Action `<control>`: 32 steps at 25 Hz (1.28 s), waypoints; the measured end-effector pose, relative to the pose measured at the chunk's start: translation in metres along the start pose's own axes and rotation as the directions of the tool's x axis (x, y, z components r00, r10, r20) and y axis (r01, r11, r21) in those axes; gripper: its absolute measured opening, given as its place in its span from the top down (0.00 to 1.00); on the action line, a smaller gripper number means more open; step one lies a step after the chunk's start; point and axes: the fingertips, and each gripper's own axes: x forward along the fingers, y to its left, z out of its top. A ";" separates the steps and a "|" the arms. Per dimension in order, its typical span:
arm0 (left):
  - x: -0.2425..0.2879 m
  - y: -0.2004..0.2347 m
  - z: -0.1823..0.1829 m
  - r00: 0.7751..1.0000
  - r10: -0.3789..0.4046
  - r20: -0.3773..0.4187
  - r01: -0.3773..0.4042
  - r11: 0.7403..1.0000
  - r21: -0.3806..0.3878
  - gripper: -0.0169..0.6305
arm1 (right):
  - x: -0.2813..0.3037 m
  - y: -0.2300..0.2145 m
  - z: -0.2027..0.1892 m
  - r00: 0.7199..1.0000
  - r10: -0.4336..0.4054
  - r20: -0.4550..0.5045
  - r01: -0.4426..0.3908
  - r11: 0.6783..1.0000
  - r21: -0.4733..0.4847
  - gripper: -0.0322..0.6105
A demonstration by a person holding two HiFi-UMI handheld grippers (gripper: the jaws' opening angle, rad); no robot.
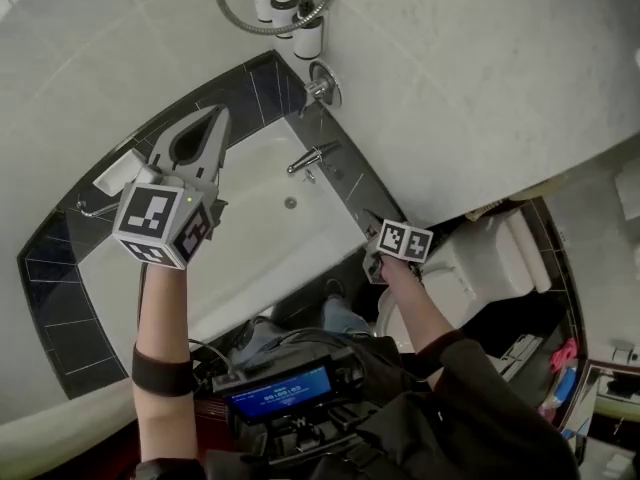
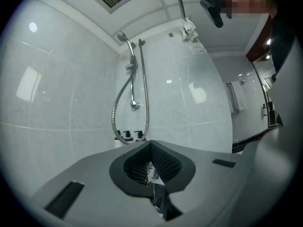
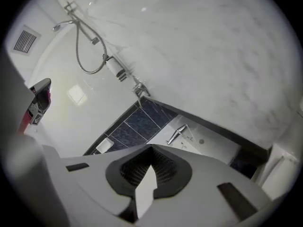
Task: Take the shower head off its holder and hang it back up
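Left gripper (image 2: 150,144): your jaws are pressed together with nothing between them.
Right gripper (image 3: 151,148): yours is closed too, empty, and tilted down over the white bathtub (image 3: 218,145).
Chrome hand shower head (image 2: 122,36): sits in its holder (image 2: 129,44) on the wall rail, high ahead of the left jaws and well apart from them.
Ribbed metal hose (image 2: 115,115): loops below the shower head.

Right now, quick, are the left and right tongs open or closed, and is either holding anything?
Left tongs: closed, holding nothing.
Right tongs: closed, holding nothing.
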 end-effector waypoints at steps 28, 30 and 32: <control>-0.282 0.150 -0.133 0.731 0.639 -0.238 -0.670 0.739 -0.074 0.97 | 0.096 0.378 0.063 0.893 0.413 -0.181 -0.384 0.486 -0.785 0.93; -0.291 0.150 -0.145 0.716 0.650 -0.255 -0.686 0.722 -0.085 0.97 | 0.097 0.386 0.060 0.890 0.417 -0.184 -0.383 0.465 -0.798 0.93; -0.296 0.150 -0.154 0.710 0.653 -0.263 -0.694 0.712 -0.104 0.97 | 0.097 0.389 0.058 0.892 0.413 -0.183 -0.372 0.444 -0.815 0.93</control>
